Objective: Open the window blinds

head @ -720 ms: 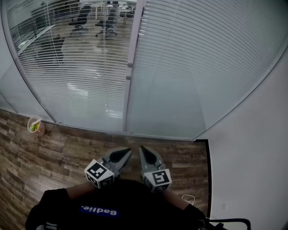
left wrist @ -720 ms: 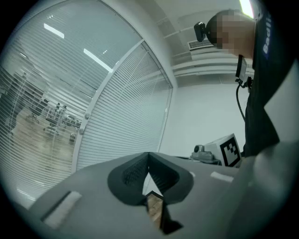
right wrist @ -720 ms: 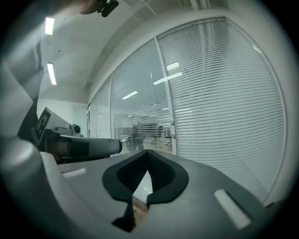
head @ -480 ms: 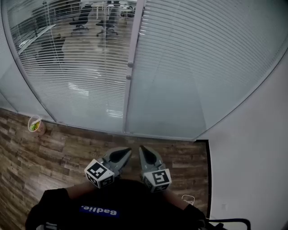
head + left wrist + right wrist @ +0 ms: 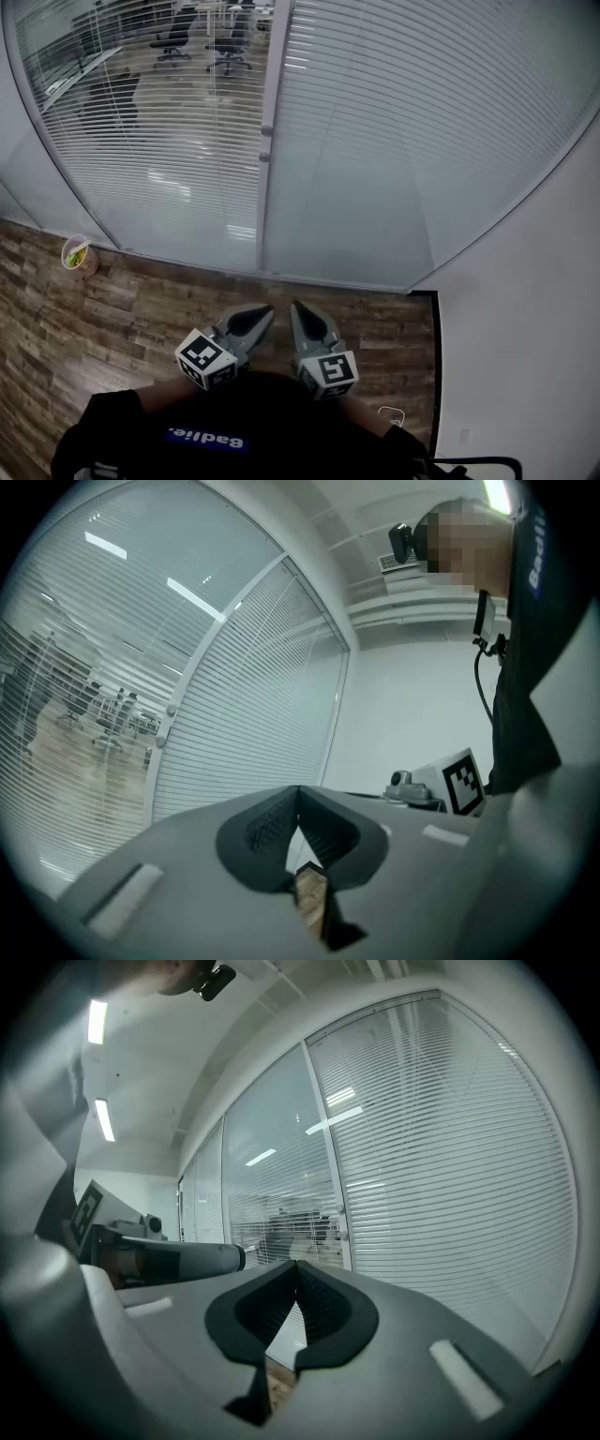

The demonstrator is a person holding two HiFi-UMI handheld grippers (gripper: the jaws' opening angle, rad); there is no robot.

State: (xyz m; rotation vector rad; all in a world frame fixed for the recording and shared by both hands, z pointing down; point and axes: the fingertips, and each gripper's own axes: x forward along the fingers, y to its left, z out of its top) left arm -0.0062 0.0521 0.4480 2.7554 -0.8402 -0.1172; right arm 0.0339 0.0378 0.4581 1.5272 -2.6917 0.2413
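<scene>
The blinds (image 5: 403, 131) hang behind glass straight ahead, with the slats closed on the right pane and see-through on the left. A cup (image 5: 77, 255) stands on the wood floor (image 5: 56, 328) by the glass, far left. The left gripper (image 5: 258, 319) and right gripper (image 5: 300, 317) are closed and empty, side by side, well short of the blinds.

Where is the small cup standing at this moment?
In the head view the small cup stands on the wooden floor at the far left, close to the foot of the glazed wall that carries the left window blinds.
</scene>
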